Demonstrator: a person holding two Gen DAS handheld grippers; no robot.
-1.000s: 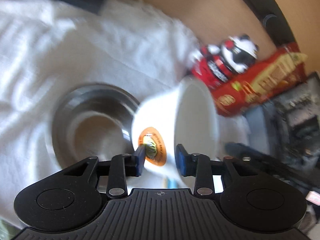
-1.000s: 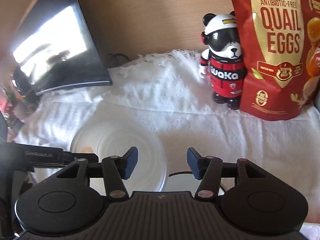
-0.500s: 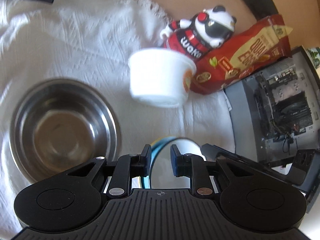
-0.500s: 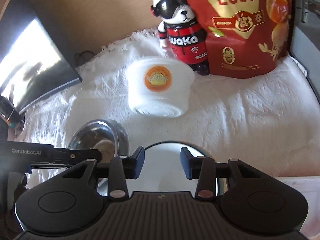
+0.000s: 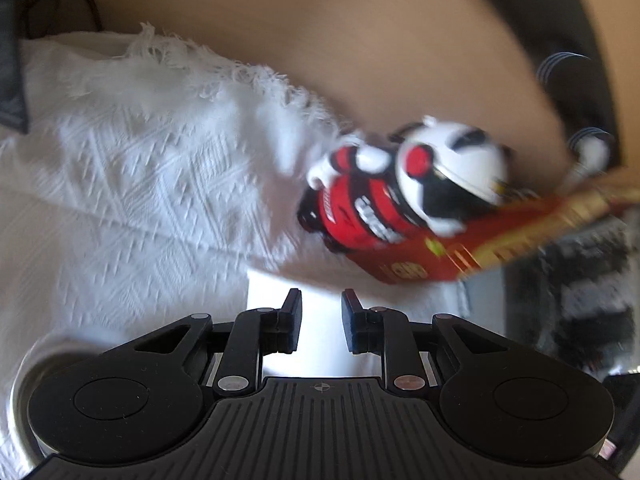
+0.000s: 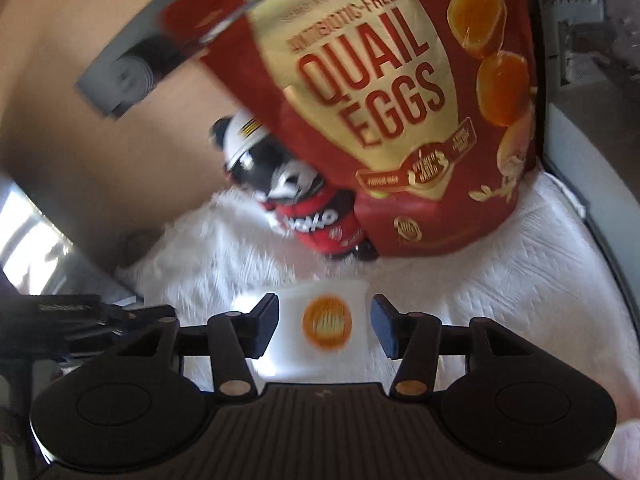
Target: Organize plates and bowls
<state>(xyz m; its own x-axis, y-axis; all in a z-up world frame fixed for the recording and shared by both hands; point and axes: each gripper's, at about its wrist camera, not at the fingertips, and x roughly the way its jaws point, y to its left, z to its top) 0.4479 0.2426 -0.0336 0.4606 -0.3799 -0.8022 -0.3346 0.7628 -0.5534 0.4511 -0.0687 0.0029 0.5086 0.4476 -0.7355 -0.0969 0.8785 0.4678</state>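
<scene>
A white bowl (image 6: 320, 296) with an orange round label lies mouth-down on the white cloth (image 5: 140, 180). In the right wrist view it shows in the gap of my right gripper (image 6: 325, 330). The jaws are opening, and the pads stand just off its sides without pressing. In the left wrist view the same bowl (image 5: 320, 292) is a blurred white block behind my left gripper (image 5: 322, 320). Those jaws are a little apart and opening, with nothing gripped. A steel bowl (image 5: 24, 396) shows only as a rim at the lower left.
A panda toy in red (image 5: 400, 200) and a red quail-egg bag (image 6: 400, 120) stand close behind the white bowl. An open computer case (image 5: 580, 300) is at the right. The wooden wall and a dark screen (image 6: 24, 232) bound the back and left.
A second ago the left gripper held the white bowl; it then let it go mouth-down on the cloth. Both cameras have since moved in close to the bowl. The steel bowl slid to the frame's corner.
</scene>
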